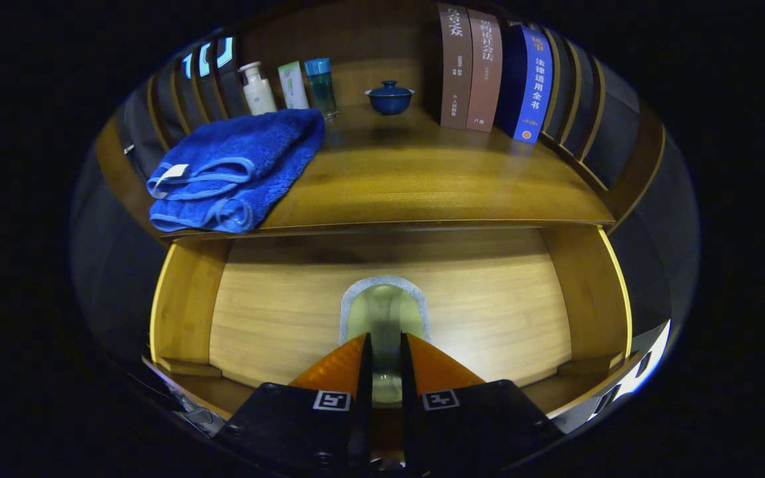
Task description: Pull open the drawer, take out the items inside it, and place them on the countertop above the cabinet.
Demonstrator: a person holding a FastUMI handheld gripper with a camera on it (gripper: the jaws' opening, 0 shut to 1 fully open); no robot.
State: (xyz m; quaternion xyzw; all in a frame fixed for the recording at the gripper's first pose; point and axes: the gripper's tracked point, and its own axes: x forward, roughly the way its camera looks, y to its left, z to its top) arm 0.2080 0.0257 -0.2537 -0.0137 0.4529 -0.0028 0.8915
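The wooden drawer [276, 312] stands pulled open below the countertop [422, 179]. A pale greenish, translucent item with a grey rim [386, 302] sits in the middle of the drawer, reaching out from between my fingers. My gripper [386, 338] is over the drawer, and its orange fingers [339, 365] are drawn close together with the near end of that item in the narrow gap, both pressing on it. A folded blue towel [236, 166] lies on the left of the countertop, hanging a little over its front edge.
At the back of the countertop stand a white pump bottle [257, 89], a pale tube [293, 85], a blue-capped bottle [321, 86] and a blue lidded bowl [389, 98]. Three books [489, 73] stand at the right. The drawer's side walls [588, 299] flank the fingers.
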